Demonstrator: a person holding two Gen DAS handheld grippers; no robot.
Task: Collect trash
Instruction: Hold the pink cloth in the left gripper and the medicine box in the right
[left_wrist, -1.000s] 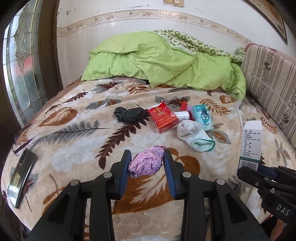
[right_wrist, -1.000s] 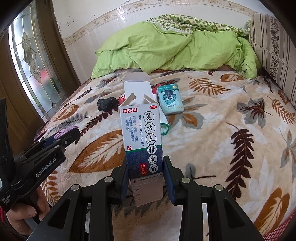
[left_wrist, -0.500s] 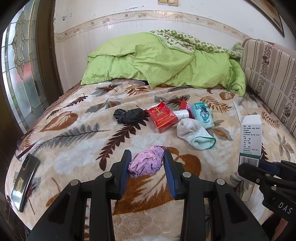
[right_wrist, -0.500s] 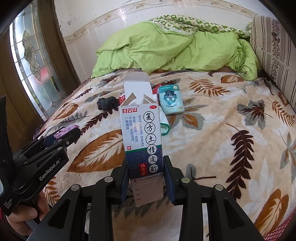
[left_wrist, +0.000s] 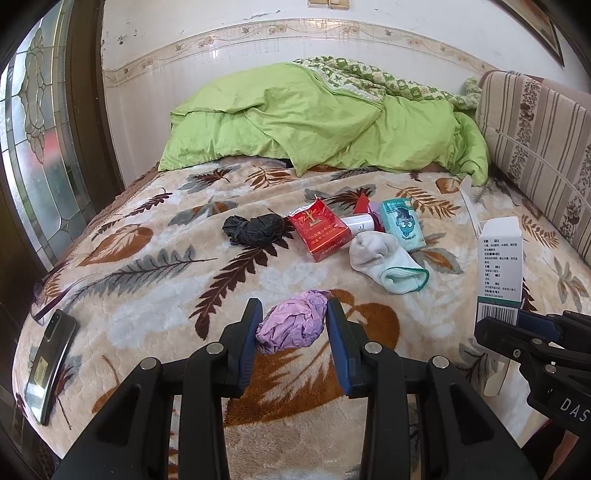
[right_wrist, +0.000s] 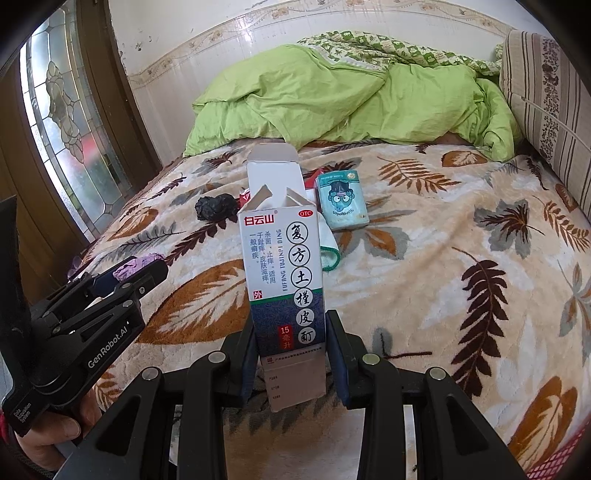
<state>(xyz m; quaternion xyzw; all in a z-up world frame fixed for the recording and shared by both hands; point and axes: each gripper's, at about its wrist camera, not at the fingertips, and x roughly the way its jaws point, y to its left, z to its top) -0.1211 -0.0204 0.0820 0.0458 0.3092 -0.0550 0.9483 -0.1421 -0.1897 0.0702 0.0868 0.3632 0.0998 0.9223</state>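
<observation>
Purple crumpled paper (left_wrist: 292, 322) sits pinched between the pads of the left gripper (left_wrist: 293, 326), held above the bed. The right gripper (right_wrist: 290, 345) is clamped on the lower part of an opened medicine carton (right_wrist: 284, 273), which stands upright with its top flaps loose.

So two pieces of trash are in hand, one per gripper, and neither can take more until it unloads; no bin or bag shows in either view, so where they go cannot be told. Left on the blanket (left_wrist: 147, 280), clustered near the middle, are a black crumpled wad (left_wrist: 255, 229), a red cigarette pack (left_wrist: 319, 232), a small white tube (left_wrist: 356, 225) and a teal tissue pack (left_wrist: 402, 225). A white sock (left_wrist: 384, 262) lies just in front of them, probably not rubbish.

A dark phone (left_wrist: 50, 363) rests near the left edge of the bed. Beyond the blanket's leaf pattern lies a heap of green bedding (left_wrist: 314, 129) against a white tiled wall, a striped cushion (left_wrist: 539, 147) at the right and a leaded-glass door (left_wrist: 40, 147) at the left.
</observation>
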